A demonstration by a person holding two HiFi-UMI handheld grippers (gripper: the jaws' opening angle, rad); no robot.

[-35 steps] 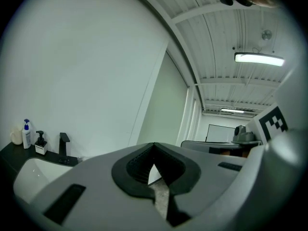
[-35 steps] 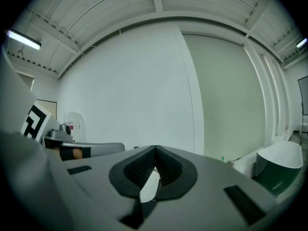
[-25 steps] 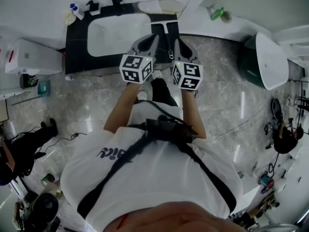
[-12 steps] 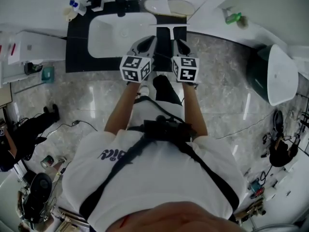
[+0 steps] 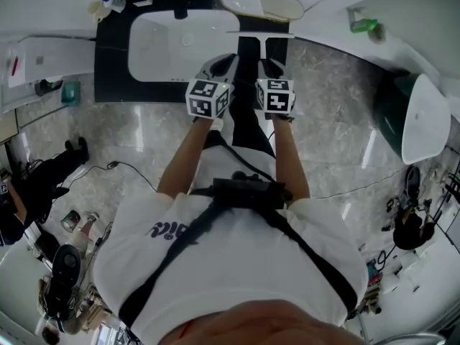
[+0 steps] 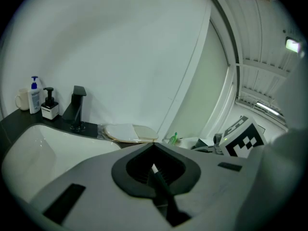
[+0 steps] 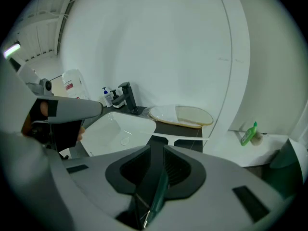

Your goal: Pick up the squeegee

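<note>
Head view: the squeegee (image 5: 260,35) lies flat on the black counter (image 5: 115,63) just right of the sink (image 5: 172,45), handle pointing back at the grippers; left gripper view: left gripper (image 6: 154,146) has its fingers together, empty; right gripper view: right gripper (image 7: 157,149) fingers have just been opening, small gap, nothing in it yet; squeegee looks light, stiff handle, floppy blade, so I'd pinch the handle.

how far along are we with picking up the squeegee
Done: nothing yet; the squeegee lies on the counter beside the sink. In hand: the right gripper points at it; its jaws have just been opening, with nothing between them. To go: close on it and lift.
</note>
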